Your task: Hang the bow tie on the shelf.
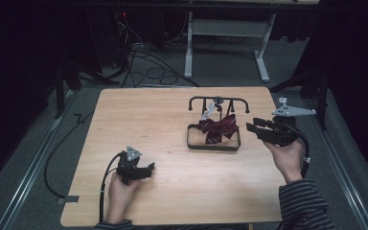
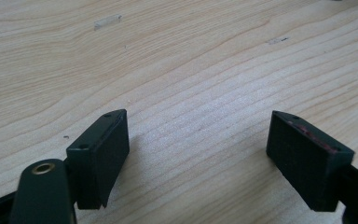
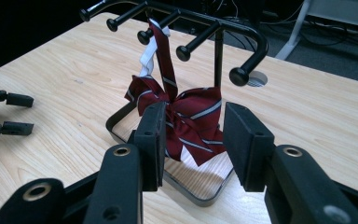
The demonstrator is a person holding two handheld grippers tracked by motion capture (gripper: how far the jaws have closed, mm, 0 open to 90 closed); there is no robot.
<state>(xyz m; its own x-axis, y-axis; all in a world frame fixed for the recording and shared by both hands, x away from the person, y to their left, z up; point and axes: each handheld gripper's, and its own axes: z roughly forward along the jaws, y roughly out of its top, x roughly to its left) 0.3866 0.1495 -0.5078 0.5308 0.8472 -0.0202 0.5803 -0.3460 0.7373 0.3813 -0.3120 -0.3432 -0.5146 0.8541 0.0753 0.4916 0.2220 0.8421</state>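
A dark red striped bow tie [image 1: 219, 127] [image 3: 186, 119] hangs by its strap from a peg of a black metal rack [image 1: 218, 100] [image 3: 219, 51] standing at the table's right middle. My right gripper [image 1: 252, 125] [image 3: 193, 140] is open just right of the rack, held off the table, its jaws pointed at the bow with a gap between them and it. Near the front left, my left gripper [image 1: 149, 168] [image 2: 198, 154] rests low over bare wood, open, nothing between its jaws. It also shows far off at the left edge of the right gripper view [image 3: 14, 114].
The rack's rectangular base frame [image 1: 214, 146] lies on the wooden table [image 1: 139, 120]. Cables trail from both grippers off the table's edges. Behind the table, on the grey floor, are loose cables [image 1: 143, 62] and a white desk frame [image 1: 225, 43].
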